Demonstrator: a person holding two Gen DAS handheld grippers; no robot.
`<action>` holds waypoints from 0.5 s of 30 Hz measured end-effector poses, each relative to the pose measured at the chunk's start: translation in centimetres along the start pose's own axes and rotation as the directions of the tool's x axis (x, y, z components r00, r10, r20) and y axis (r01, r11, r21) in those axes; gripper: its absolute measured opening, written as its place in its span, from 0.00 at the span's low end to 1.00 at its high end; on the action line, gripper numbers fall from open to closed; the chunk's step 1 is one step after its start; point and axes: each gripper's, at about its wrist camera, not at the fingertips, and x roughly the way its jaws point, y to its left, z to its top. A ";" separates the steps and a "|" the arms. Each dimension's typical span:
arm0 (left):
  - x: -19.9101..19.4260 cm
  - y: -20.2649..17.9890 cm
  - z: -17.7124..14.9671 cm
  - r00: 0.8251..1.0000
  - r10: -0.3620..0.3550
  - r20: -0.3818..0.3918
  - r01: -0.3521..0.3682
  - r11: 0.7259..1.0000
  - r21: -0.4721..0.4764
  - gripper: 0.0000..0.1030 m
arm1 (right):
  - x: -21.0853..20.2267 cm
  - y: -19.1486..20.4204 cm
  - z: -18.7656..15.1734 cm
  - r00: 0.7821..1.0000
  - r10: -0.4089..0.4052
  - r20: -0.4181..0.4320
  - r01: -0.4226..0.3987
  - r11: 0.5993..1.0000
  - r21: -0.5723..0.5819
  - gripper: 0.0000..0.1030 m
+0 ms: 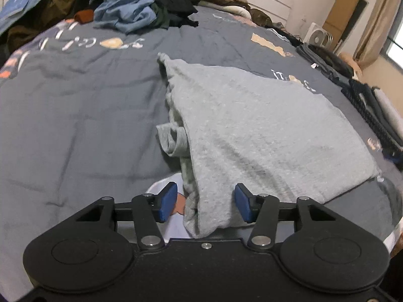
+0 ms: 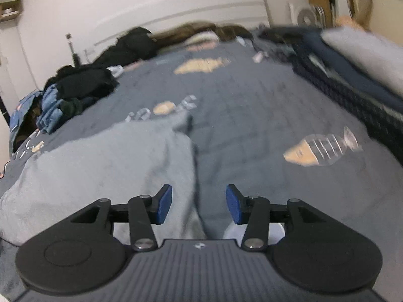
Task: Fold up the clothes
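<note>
Grey knit garment (image 1: 252,125) folded on quilted bedspread (image 1: 75,115), both tools spread, unpinched

Bed (image 1: 75,105) – grey quilt, grey garment (image 1: 264,130), heaped clothes (image 1: 131,7)

- right wrist view is smeared all over, the dark folded stack (image 2: 352,85) along the right edge is just streaks
- fan (image 2: 306,17) at the top right is too blurry to make out
- grey garment (image 1: 252,130) runs under the left gripper (image 1: 206,202) body at the bottom, so its near hem is hidden
- clothes pile (image 1: 131,7) gets cut off by the top edge
</note>
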 end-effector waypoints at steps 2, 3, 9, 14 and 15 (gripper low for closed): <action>0.2 -0.1 -0.2 1.000 -0.012 -0.002 0.012 1.000 -0.003 0.48 | 0.0 -0.9 -0.5 0.999 0.031 -0.029 -0.030 0.999 0.028 0.45; 0.3 -0.2 -0.3 1.000 -0.018 -0.002 0.018 1.000 -0.004 0.48 | 0.1 -1.3 -0.7 0.998 0.051 -0.043 -0.049 0.998 0.039 0.45; 1.2 -0.7 -0.8 0.999 -0.042 -0.018 0.042 0.999 0.000 0.15 | 1.4 -0.5 -2.2 0.988 0.090 -0.124 -0.091 0.996 0.001 0.46; 0.2 0.2 -0.3 0.996 -0.084 -0.015 0.083 0.996 -0.026 0.08 | 2.6 -0.2 -3.0 0.974 0.135 -0.183 -0.127 0.990 0.056 0.31; -0.3 0.4 -0.1 0.996 -0.094 -0.009 0.093 0.995 -0.029 0.08 | 2.9 -0.5 -3.0 0.967 0.166 -0.195 -0.145 0.982 0.117 0.13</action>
